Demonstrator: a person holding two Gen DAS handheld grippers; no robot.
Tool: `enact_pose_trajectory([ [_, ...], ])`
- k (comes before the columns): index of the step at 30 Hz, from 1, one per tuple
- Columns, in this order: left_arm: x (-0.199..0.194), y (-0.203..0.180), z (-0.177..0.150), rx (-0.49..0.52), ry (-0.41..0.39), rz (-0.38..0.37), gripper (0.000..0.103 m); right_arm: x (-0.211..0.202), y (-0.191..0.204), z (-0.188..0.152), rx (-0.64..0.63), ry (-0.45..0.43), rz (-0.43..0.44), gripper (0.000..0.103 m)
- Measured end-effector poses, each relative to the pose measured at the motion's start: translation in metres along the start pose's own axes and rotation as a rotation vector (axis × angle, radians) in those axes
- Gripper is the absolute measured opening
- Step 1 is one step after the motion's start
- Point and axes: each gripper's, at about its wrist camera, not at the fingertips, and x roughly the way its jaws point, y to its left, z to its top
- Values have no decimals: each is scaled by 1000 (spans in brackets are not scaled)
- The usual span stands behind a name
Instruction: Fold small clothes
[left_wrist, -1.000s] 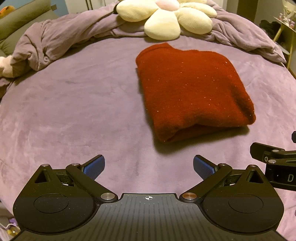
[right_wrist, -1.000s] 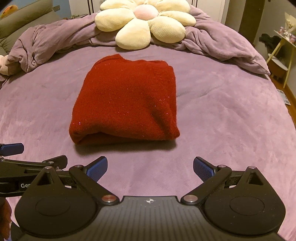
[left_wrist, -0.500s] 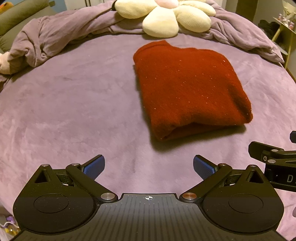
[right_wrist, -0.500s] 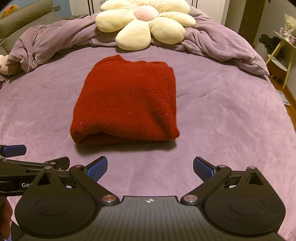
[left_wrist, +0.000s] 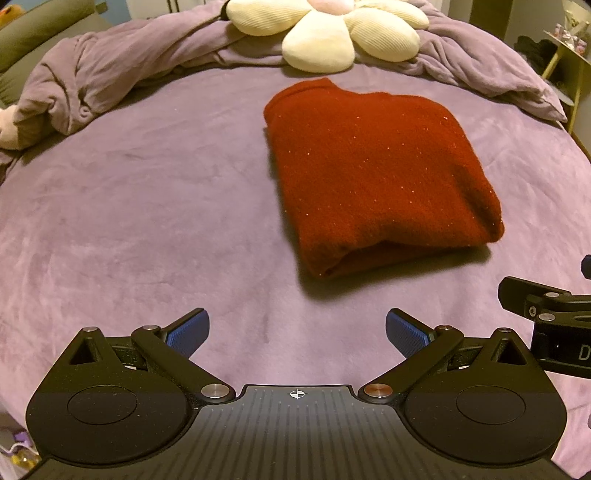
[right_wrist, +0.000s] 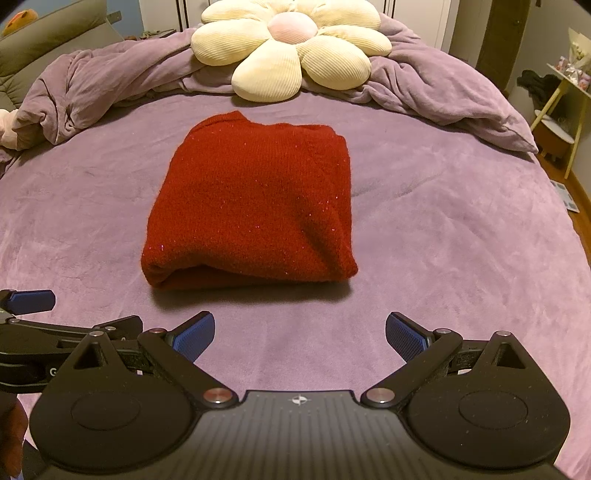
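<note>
1. On top of one big purple bed (right_wrist: 461, 236) lies one bunched purple blanket (right_wrist: 424, 85).
2. One flower pillow (right_wrist: 291, 48) sits at the far end.
3. One folded red sweater (right_wrist: 251, 199) rests mid-bed.
4. Two claws, left gripper (left_wrist: 297, 328) and right gripper (right_wrist: 300, 330), are spread wide, holding nothing, near the sweater.
5. One yellow side table (right_wrist: 569, 110) stands right of the bed.

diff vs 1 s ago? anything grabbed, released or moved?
Nothing grabbed or released. In the left wrist view the red folded garment sits slightly higher in frame, so the left gripper has shifted a little; the right wrist view barely changes. Unchanged: both grippers open and empty, right gripper short of the garment, which lies folded on the purple bed cover below the flower pillow.
</note>
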Motion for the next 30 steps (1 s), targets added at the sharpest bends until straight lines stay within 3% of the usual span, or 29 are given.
enact_pose_trajectory([
  [30, 2, 0, 2, -2, 5, -7, 103, 0, -1, 1, -8, -1, 2, 99],
])
